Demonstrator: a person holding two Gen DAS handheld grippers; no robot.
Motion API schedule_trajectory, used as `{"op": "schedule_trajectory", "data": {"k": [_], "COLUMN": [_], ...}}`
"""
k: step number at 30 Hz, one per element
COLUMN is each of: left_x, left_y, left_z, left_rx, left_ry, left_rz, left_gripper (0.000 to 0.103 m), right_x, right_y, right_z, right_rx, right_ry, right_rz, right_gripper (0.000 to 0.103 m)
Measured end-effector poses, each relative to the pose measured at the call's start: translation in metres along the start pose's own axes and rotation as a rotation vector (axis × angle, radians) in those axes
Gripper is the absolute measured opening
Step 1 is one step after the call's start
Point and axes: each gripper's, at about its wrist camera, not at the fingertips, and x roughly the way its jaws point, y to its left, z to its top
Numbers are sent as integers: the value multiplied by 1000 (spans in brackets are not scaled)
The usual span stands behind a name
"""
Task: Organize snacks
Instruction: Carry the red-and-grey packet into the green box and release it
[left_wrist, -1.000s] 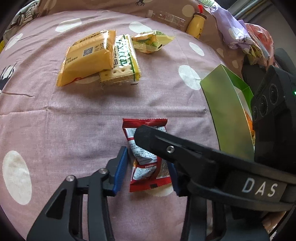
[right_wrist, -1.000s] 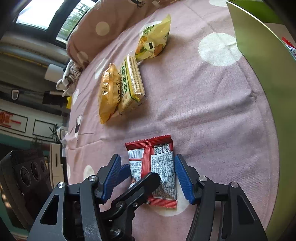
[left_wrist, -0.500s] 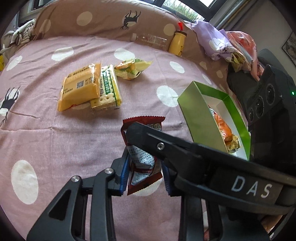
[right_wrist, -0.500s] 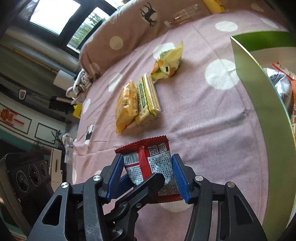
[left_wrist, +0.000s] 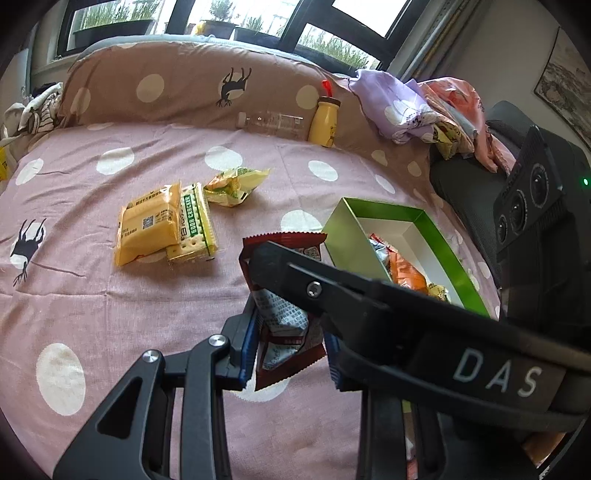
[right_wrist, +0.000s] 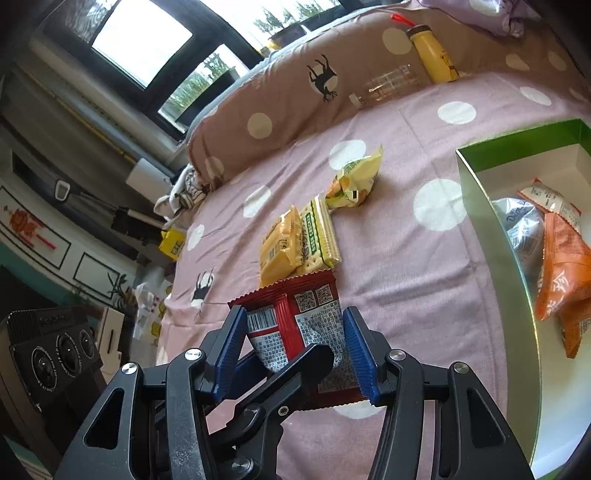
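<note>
right gripper (right_wrist: 295, 350) fingers clamp red snack packet (right_wrist: 299, 321) | green box (right_wrist: 491, 236) right

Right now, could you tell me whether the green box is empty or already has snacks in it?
Partly filled. The green box is open-topped, with an orange packet and a silver packet inside, and white floor still bare.

Left gripper (left_wrist: 291, 350), right gripper (right_wrist: 295, 350): black linkage frames, blue ribbed pads, silver screws, white "DAS" lettering

Pink dotted bed (left_wrist: 110, 314), yellow packets (left_wrist: 147, 225), green box (left_wrist: 436, 240), bottles (left_wrist: 273, 122)
</note>
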Motion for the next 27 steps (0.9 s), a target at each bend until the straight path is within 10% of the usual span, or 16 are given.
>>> {"op": "schedule_trajectory", "data": {"k": [27], "left_x": [87], "left_y": [-152], "left_z": [34], "left_rx": [339], "left_ry": [53], "left_rz": [-187], "left_gripper": [31], "right_x": [-113], "right_y": [-126], "right_z": [29], "right_rx": [290], "right_ry": [-327], "right_rz": [-113], "right_gripper": [57]}}
